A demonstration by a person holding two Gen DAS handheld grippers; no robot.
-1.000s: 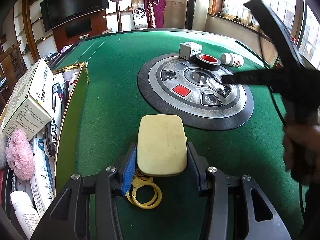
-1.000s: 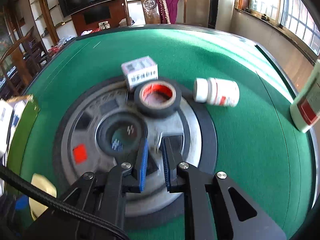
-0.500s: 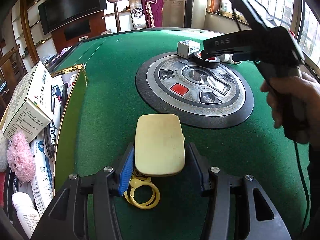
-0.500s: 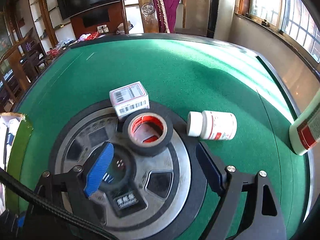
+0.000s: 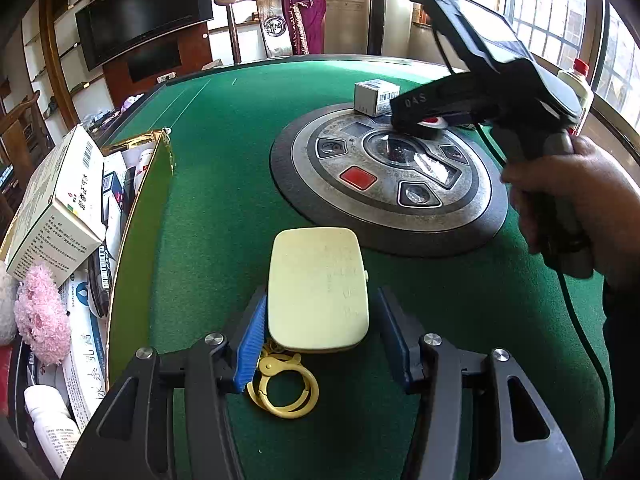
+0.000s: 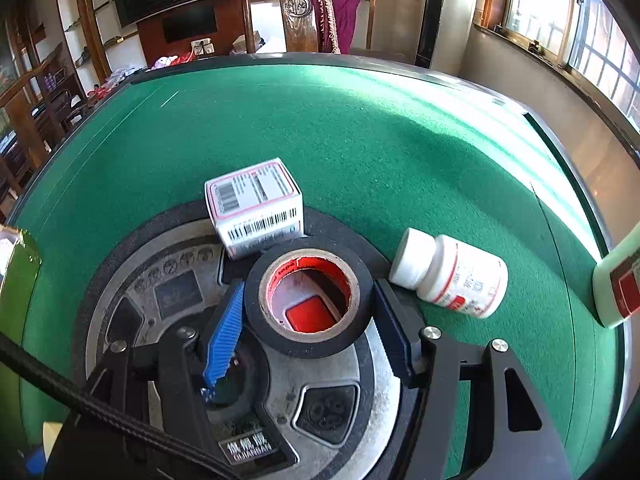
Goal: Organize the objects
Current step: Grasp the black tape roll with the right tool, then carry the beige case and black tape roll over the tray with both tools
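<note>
Green felt table (image 6: pixel 360 128); right tongs (image 6: pixel 308 312) closing round black tape roll (image 6: pixel 308 296), left tongs (image 5: pixel 320 336) gapped beside cream case (image 5: pixel 318 288).

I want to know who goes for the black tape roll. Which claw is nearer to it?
Right. The right claw straddles the tape roll, jaws just closing in around it. The left claw is far back across the felt, around the cream case.

Black tape roll with red core (image 6: pixel 308 296) lay flat on the round grey centre panel (image 6: pixel 168 280), touching white barcoded box (image 6: pixel 254 208); white pill bottle (image 6: pixel 452 276) on its side nearby; cream rounded case (image 5: pixel 318 288) flat on green felt.
</note>
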